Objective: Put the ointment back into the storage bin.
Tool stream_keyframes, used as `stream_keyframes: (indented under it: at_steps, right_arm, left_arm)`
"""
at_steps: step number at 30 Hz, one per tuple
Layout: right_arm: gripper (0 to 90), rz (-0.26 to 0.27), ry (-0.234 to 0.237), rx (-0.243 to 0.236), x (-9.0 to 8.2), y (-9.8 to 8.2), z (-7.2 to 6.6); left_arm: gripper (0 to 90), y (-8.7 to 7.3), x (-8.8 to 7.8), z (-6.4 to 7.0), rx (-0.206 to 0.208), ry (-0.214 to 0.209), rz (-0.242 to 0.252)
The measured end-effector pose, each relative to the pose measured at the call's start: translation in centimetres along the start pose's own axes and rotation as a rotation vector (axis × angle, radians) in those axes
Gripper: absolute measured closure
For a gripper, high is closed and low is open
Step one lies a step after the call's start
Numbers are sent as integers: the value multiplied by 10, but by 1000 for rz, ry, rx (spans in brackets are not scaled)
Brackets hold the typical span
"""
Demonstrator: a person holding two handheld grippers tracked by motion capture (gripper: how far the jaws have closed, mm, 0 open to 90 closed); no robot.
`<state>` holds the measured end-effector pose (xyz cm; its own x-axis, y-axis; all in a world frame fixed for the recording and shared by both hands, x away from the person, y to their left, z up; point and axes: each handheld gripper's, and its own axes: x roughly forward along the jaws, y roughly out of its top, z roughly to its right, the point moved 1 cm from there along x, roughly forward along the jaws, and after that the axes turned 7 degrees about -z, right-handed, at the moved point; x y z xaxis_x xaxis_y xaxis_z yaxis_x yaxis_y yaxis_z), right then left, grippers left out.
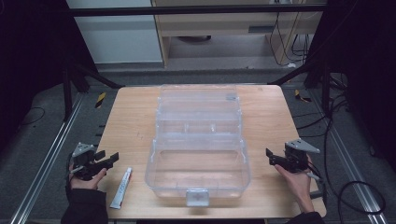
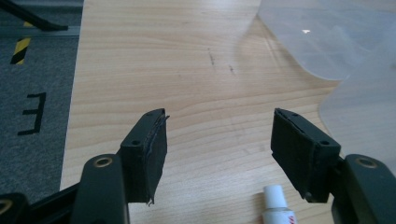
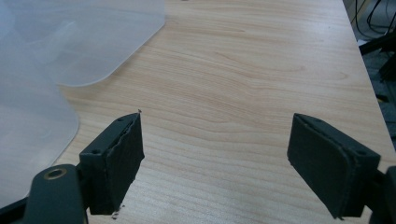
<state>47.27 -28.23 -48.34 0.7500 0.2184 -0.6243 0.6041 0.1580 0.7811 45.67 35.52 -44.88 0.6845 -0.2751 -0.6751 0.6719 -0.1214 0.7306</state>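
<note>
I find the clear plastic case [image 1: 198, 140] lying open at the centre of the wooden table [image 1: 130, 116], lid towards 12 o'clock. My left gripper [image 1: 112, 158] sits at 8 o'clock, jaws spread and empty, with a white tube [image 1: 122, 187] just beside it. My right gripper [image 1: 271, 156] sits at 4 o'clock, jaws likewise spread over bare wood.

"E" mark on floor [image 2: 32, 113]; tube [image 2: 279, 208] txt illegible

One clear plastic box [image 1: 198, 154], one white tube [image 1: 122, 188], two grippers, one table [image 1: 130, 121].
</note>
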Motion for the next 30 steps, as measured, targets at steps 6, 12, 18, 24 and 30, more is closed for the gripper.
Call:
stream_keyframes:
  at_steps: [6, 12, 18, 24, 30]
  right_arm:
    - [195, -6, 12, -48, 0, 0, -6]
    - [193, -25, -1, -47, -3, -4, -7]
    - [191, -41, 3, -43, -3, -7, -7]
    - [193, -63, 6, -46, -1, -9, -6]
    - [198, -73, 11, -56, 0, -10, -7]
  left_arm:
    - [361, 9, -16, 6, 56, -23, -44]
    - [365, 14, -28, 14, 128, -29, -113]
    - [376, 15, -28, 20, 182, -18, -174]
    - [383, 13, -23, 33, 221, -38, -259]
    - [403, 9, -18, 38, 229, -49, -333]
